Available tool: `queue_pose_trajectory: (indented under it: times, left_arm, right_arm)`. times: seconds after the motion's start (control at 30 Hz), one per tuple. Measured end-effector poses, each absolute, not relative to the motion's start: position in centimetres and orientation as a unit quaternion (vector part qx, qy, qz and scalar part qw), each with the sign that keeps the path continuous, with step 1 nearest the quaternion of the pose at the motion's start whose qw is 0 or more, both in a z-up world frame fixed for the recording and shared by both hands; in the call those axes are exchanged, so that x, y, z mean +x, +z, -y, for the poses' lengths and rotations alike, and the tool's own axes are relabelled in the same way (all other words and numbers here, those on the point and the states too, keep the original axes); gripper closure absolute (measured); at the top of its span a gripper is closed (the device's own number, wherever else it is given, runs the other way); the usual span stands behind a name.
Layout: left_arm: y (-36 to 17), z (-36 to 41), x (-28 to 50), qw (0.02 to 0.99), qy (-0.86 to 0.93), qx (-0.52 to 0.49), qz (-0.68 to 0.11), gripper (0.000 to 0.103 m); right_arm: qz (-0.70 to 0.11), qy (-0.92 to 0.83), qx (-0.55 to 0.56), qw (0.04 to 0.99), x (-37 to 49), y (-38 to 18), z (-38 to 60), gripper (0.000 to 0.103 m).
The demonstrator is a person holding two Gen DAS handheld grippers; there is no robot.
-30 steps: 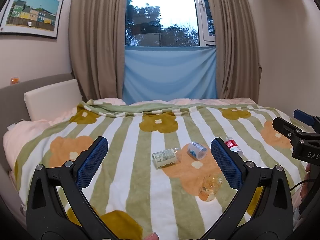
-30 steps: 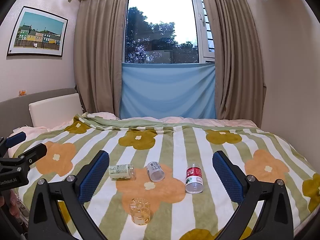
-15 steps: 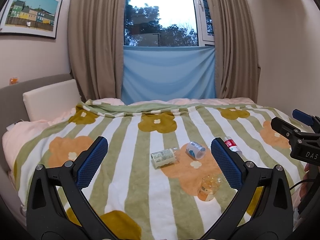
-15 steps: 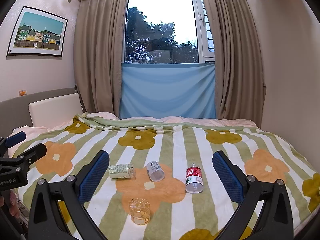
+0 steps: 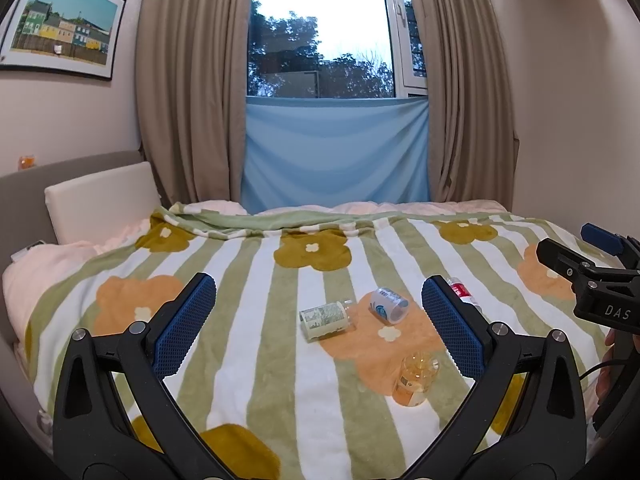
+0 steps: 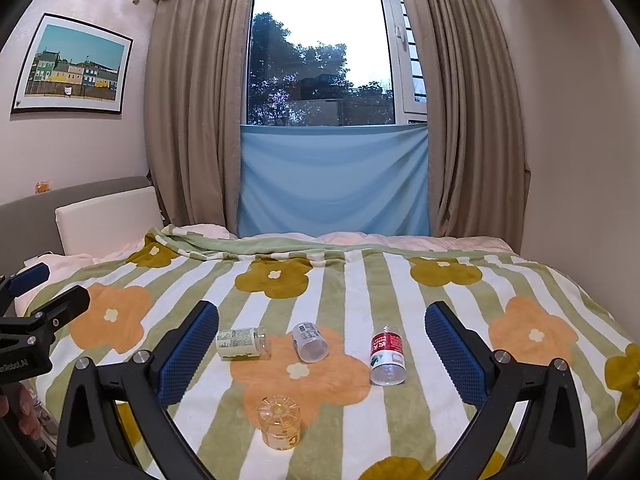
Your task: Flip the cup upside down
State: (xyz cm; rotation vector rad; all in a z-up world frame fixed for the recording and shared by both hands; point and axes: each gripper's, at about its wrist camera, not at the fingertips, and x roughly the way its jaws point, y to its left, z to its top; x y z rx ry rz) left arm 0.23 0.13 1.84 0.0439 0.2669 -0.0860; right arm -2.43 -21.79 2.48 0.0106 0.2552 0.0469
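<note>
Both claws wide open, nothing held: left claw (image 5: 318, 320), right claw (image 6: 322, 354), both hovering above the bed (image 6: 500, 280).

Risks: four small clear cups on a soft blanket (image 6: 360, 280). The orange cup (image 6: 279, 426) looks already base-up, so the target is uncertain; wrong pick is possible. The other three lie on their sides and would likely roll if a finger nudges them. The plush surface is uneven, so a cup set down on its rim may tip over. Thin clear plastic may squash or slip in the pads. The cups sit near each other, so a wide-open claw coming down could knock a neighbour.

Position: the orange cup stands nearest, low between the right claw's fingers, slightly left of centre, well apart from the pads. Green cup (image 6: 242, 343) lies just beside the right claw's left finger (image 6: 188, 354). Grey cup (image 6: 310, 342) is centre, red cup (image 6: 386, 354) right of centre. In the left wrist view the orange cup (image 5: 414, 378) sits just below its right finger (image 5: 452, 330).
</note>
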Motion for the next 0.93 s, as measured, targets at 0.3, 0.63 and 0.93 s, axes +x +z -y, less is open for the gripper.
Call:
queue_pose_trajectory:
  times: [0.3,0.63,0.93]
  left_arm:
    - [1.91,-0.07,0.18,0.990,-0.041,0.022,-0.132,0.000]
    - [1.84,0.10,0.26,0.991,-0.033,0.021,-0.131,0.000]
    - [1.78,0.53,-0.30,0.993,-0.024,0.033,-0.111,0.000]
  right_arm:
    - [-0.131,0.022,0.009,0.991,-2.32,2.15,22.01,0.000]
    - [-0.132,0.022,0.010,0.991,-2.31,2.07,21.92,0.000]
    - [-0.132,0.022,0.010,0.991,-2.31,2.03,21.94,0.000]
